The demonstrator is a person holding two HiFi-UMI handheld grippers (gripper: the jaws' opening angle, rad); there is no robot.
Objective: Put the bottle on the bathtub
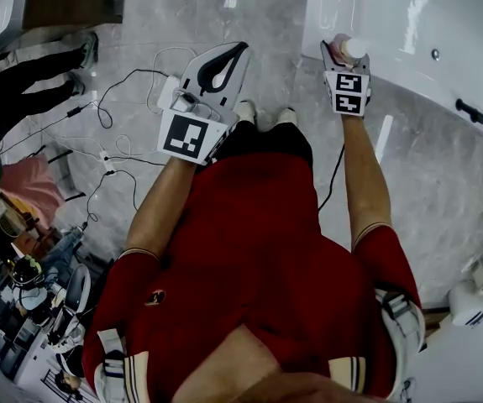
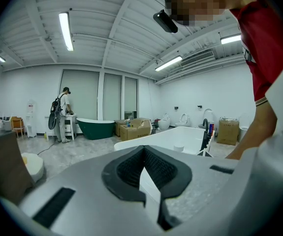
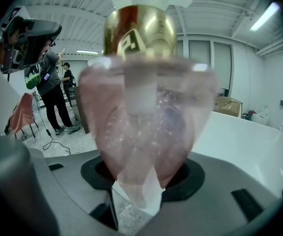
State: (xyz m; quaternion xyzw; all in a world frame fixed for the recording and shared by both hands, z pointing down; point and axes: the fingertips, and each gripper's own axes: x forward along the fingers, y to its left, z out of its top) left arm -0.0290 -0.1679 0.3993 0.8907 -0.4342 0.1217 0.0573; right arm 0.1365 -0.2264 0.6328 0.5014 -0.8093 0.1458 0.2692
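- R gripper (image 1: 343, 57) clamped on the bottle (image 1: 353, 49), jaws spread wide round its body.
- Right gripper view: pink see-through bottle (image 3: 146, 127) fills the frame, upright, with a gold collar (image 3: 140, 31) and a white pump top. Its lower part sits down between the pads.
- Head view: bottle is up at the near rim of the white bathtub (image 1: 392, 15), right over the edge. Can't tell if the base touches the rim.
- L gripper (image 1: 239, 53) clenched, tips together, nothing between them. It's held out over the marble floor (image 1: 443, 166), well left of the tub.
- Left gripper view: same tub (image 2: 168, 137) runs off behind the closed tips.
- Black faucet (image 1: 480, 117) stands at the tub's far right edge, well apart from the bottle.
- White cables (image 1: 115, 91) trail across the floor on the L side.
- Background, left gripper view: a person w/ a backpack (image 2: 62, 114) stands at a small table, a dark green tub (image 2: 94, 128) just beside them, cardboard boxes (image 2: 134, 129) next to that.
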